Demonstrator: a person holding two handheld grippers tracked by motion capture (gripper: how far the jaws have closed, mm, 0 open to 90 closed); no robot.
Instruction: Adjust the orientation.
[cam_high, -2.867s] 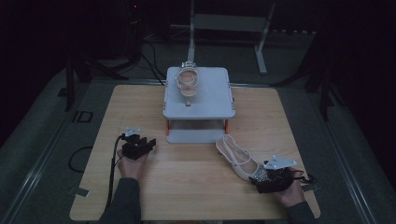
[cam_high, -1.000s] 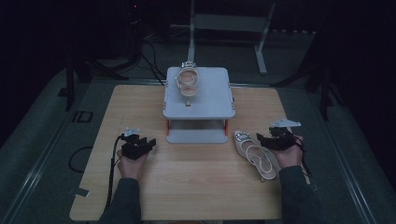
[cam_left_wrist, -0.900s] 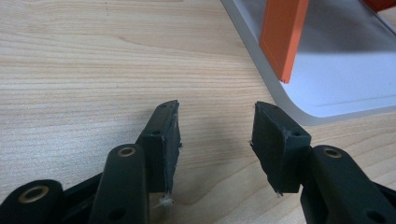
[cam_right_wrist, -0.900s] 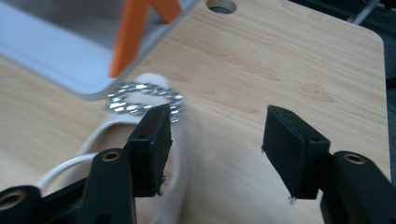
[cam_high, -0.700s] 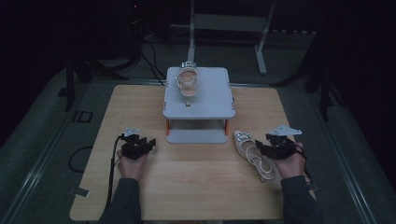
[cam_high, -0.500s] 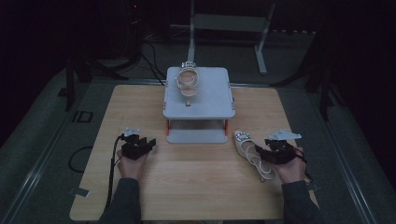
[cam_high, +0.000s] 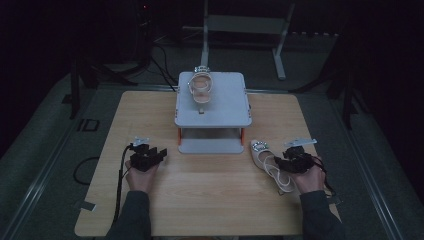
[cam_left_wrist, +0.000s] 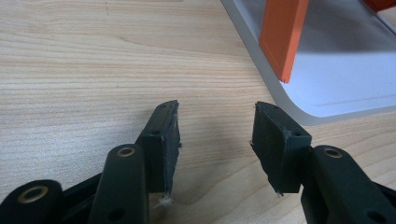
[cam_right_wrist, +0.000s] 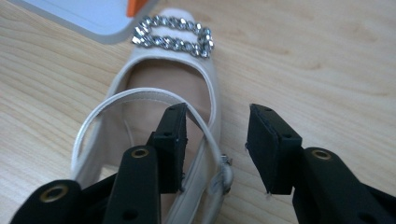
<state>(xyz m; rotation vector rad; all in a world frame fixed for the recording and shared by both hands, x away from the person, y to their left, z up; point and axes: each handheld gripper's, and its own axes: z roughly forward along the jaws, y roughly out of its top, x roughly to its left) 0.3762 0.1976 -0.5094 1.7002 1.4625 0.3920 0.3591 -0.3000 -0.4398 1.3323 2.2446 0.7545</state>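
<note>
Since the frame 2.9 s ago the loose sandal (cam_high: 270, 164) has shifted from just in front of the stand's right half to the right, and my right hand (cam_high: 306, 179) has come up with it; the left hand (cam_high: 140, 175) has stayed put.

High view: the sandal lies flat on the bench (cam_high: 210, 200), toe just beside the front right corner of the grey stand (cam_high: 212, 107), heel toward me. My right tongs (cam_high: 292, 159) sit at its heel end, jaws pointing left and away. My left tongs (cam_high: 150, 156) rest on the bench left of the stand's base, apart from it. A second sandal (cam_high: 201, 89) sits on the stand's top plate, near the back edge.

Left gripper view: the left tongs (cam_left_wrist: 217, 140) are released, jaws spread with bare wood between them. The stand's grey base plate (cam_left_wrist: 336, 70) and one orange leg (cam_left_wrist: 282, 37) lie ahead to the right, not touching the jaws.

Right gripper view: the right tongs (cam_right_wrist: 217, 144) are also released, grasping nothing. The left jaw sits over the sandal's (cam_right_wrist: 159, 93) insole, inside the loop of the thin strap (cam_right_wrist: 140, 98); the right jaw is outside the shoe, over wood. The sandal's right side wall lies in the gap. The rhinestone buckle (cam_right_wrist: 173, 37) is at the toe, just beside the stand's base corner (cam_right_wrist: 88, 16). I cannot tell whether the left jaw touches the strap.
</note>
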